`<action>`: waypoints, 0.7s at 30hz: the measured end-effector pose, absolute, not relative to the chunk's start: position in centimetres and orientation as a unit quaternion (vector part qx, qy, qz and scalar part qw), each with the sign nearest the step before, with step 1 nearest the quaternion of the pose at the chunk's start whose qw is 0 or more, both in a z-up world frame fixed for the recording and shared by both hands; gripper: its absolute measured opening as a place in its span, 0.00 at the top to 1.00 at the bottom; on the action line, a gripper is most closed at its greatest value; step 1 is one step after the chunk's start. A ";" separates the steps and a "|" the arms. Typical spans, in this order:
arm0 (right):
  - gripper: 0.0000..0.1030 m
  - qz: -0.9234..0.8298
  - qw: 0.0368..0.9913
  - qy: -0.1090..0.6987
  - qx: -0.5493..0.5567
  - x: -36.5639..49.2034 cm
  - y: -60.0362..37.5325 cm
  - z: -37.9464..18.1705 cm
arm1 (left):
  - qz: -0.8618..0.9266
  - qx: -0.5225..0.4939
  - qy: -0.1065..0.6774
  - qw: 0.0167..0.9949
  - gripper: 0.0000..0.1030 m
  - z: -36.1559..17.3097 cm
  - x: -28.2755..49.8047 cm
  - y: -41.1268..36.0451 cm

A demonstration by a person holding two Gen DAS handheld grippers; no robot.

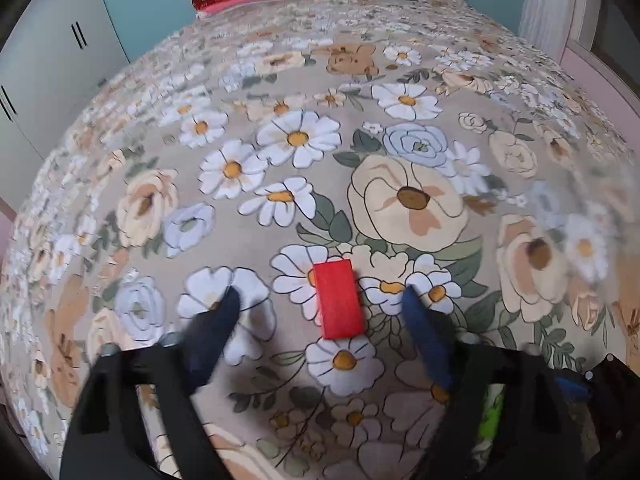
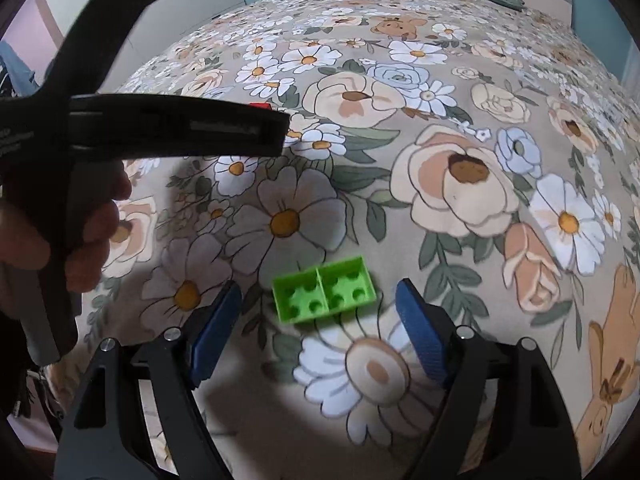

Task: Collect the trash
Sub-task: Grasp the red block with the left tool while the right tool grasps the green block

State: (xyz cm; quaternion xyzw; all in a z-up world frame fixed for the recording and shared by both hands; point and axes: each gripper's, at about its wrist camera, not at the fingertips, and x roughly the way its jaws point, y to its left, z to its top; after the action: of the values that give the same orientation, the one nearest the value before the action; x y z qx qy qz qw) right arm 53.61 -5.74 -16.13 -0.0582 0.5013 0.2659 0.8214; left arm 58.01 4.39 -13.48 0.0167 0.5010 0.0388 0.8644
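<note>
My left tongs stand wide astride the red block; my right tongs stand wide astride the green brick, both near the bed's foot edge. Risk: soft bedding lets pieces tilt, so pads slip.

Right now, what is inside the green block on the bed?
The green block lies hollow side up on the floral bedspread: two compartments split by a wall, each showing round holes, nothing loose inside. What lies under it is covered.
</note>
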 end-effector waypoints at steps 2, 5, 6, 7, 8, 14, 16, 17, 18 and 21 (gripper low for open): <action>0.24 0.265 0.822 0.499 -0.068 53.7 -5.3 -16.3 | 0.032 -0.004 0.513 0.858 0.52 -14.2 58.3 4.7; 0.38 0.265 0.825 0.492 -0.088 53.3 -5.1 -16.4 | 0.032 -0.008 0.513 0.858 0.77 -14.9 58.1 4.7; 0.44 0.266 0.825 0.490 -0.092 53.3 -5.1 -16.5 | 0.032 -0.005 0.513 0.858 0.78 -15.0 58.1 4.6; 0.52 0.266 0.825 0.490 -0.092 53.3 -5.2 -16.4 | 0.032 -0.004 0.511 0.859 0.78 -15.0 58.0 4.6; 0.55 0.265 0.825 0.490 -0.095 53.4 -5.3 -16.4 | 0.033 -0.003 0.510 0.860 0.79 -15.0 57.8 4.6; 0.55 0.260 0.828 0.485 -0.112 52.3 -5.3 -15.6 | 0.033 -0.004 0.511 0.859 0.79 -13.7 56.4 4.6; 0.55 0.259 0.831 0.480 -0.109 51.6 -5.6 -14.7 | 0.034 0.002 0.505 0.863 0.79 -12.7 55.3 4.7; 0.55 0.257 0.833 0.478 -0.108 51.1 -5.9 -14.0 | 0.035 0.005 0.502 0.864 0.79 -12.2 54.8 4.8; 0.55 0.255 0.835 0.476 -0.108 50.8 -6.1 -13.5 | 0.037 0.007 0.499 0.866 0.79 -11.5 54.1 5.0; 0.55 0.253 0.841 0.466 -0.110 48.9 -6.9 -11.2 | 0.036 0.005 0.498 0.867 0.79 -9.9 52.1 5.4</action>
State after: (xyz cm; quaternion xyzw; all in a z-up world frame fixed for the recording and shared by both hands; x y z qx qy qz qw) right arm 48.93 -6.91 -11.19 -0.1096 0.4662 0.2532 0.8405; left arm 52.10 5.36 -9.91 0.0047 0.4976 0.0359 0.8666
